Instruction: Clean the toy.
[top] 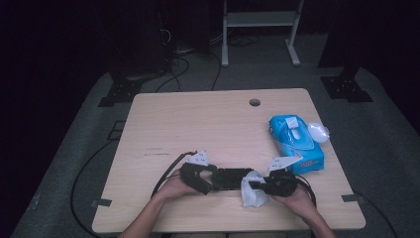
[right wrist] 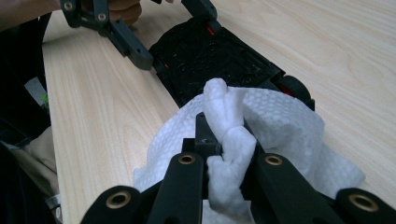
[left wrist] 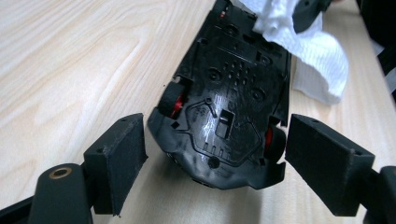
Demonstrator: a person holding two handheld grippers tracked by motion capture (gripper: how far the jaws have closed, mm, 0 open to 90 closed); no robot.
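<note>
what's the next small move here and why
Probably close the left tool on the toy car. The car lies upside down on the table with the tool's pads standing clear of its sides, so nothing steadies it. The right tool already pinches the white wipe at the car's far end, ready to rub the underside.

Blue wipes pack [top: 296, 144] on table [top: 198, 124]

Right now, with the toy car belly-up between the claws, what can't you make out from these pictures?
- Toy car: its top faces the table, hidden in every view.
- Car's far end: left gripper view, covered by the white wipe.
- Right claw pads: right gripper view, buried in the bunched wipe.
- Blue wipe pack: high view, print too small to read.
- Left claw: high view, too small to judge whether it touches the car.
</note>
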